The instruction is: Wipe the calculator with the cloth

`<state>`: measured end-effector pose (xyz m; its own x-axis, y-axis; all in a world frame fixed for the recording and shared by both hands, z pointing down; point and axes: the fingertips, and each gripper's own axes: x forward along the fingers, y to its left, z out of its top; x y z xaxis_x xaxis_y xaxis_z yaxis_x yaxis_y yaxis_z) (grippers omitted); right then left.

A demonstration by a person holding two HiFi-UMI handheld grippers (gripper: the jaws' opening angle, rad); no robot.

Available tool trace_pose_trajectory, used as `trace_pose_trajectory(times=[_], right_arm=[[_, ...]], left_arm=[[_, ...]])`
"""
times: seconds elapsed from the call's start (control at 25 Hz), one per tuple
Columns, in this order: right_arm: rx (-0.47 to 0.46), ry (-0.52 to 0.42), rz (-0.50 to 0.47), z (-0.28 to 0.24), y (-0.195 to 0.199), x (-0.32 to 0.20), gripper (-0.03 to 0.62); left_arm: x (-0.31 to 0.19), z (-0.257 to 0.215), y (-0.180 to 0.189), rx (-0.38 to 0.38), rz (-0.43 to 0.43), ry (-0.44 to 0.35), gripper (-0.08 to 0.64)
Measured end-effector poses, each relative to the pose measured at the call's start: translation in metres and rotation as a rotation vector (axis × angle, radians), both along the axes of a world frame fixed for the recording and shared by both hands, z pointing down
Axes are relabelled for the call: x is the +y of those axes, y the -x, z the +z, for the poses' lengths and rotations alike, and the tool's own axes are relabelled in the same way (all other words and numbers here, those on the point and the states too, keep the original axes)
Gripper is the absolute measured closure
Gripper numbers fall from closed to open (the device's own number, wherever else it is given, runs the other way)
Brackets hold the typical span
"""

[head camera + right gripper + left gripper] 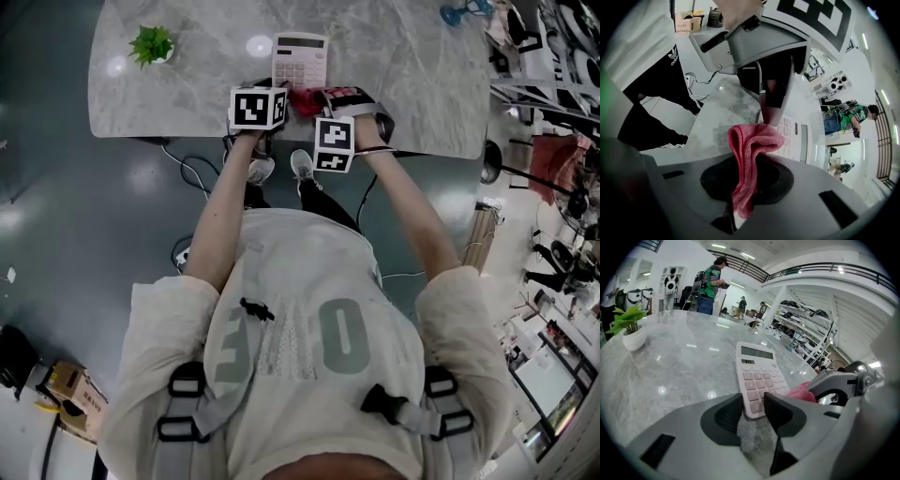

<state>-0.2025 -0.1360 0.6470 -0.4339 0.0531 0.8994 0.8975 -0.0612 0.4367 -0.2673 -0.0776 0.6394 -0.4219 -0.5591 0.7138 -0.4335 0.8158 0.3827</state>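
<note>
A pale pink calculator (pixel 300 58) (pixel 759 373) lies on the marble table (pixel 403 75), its display toward the far side. My left gripper (pixel 752 411) (pixel 259 108) is at its near end, with the pads closed on the near corner. My right gripper (pixel 745 176) (pixel 337 122) is shut on a red cloth (pixel 750 150) (pixel 305 101) (pixel 802 392). The cloth's folded end sticks out past the jaws and hangs just over the calculator's (pixel 793 136) near right side, beside the left gripper's fingers (pixel 774 96). Whether it touches the keys I cannot tell.
A small potted plant (pixel 151 44) (pixel 629 329) stands at the table's far left. A blue object (pixel 464 11) sits at the far right edge. The table's near edge runs just under both grippers, with cables (pixel 192 173) on the floor below. People stand far behind the table.
</note>
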Motion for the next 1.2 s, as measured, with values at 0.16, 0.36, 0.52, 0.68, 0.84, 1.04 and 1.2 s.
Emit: trace_pose_trajectory(times=[0.16,0.36,0.52,0.68,0.84,1.04,1.2], right_arm=[[0.001,0.001,0.004,0.001,0.0,0.0,0.537],[0.015,0.037,0.031,-0.004,0.004,-0.002,0.537],[-0.047,0.068,0.06,-0.033,0.031,-0.003,0.537],[-0.125,0.096,0.073,-0.07,0.071,0.002,0.537],[-0.184,0.089,0.042,-0.093,0.105,0.02,0.537],[-0.215,0.084,0.018,-0.102,0.122,0.04,0.537],[-0.208,0.065,0.063,-0.087,0.132,0.041,0.537]], left_arm=[[0.0,0.001,0.0,0.001,-0.001,0.001,0.399],[-0.002,0.001,0.001,0.0,0.001,-0.005,0.397],[0.002,-0.005,0.001,0.011,-0.027,-0.051,0.397],[0.021,-0.02,0.006,-0.018,-0.07,-0.052,0.399],[0.054,-0.031,0.015,-0.066,-0.137,-0.029,0.457],[0.091,-0.029,0.014,-0.135,-0.196,0.074,0.537],[0.101,-0.027,0.009,-0.144,-0.219,0.084,0.54]])
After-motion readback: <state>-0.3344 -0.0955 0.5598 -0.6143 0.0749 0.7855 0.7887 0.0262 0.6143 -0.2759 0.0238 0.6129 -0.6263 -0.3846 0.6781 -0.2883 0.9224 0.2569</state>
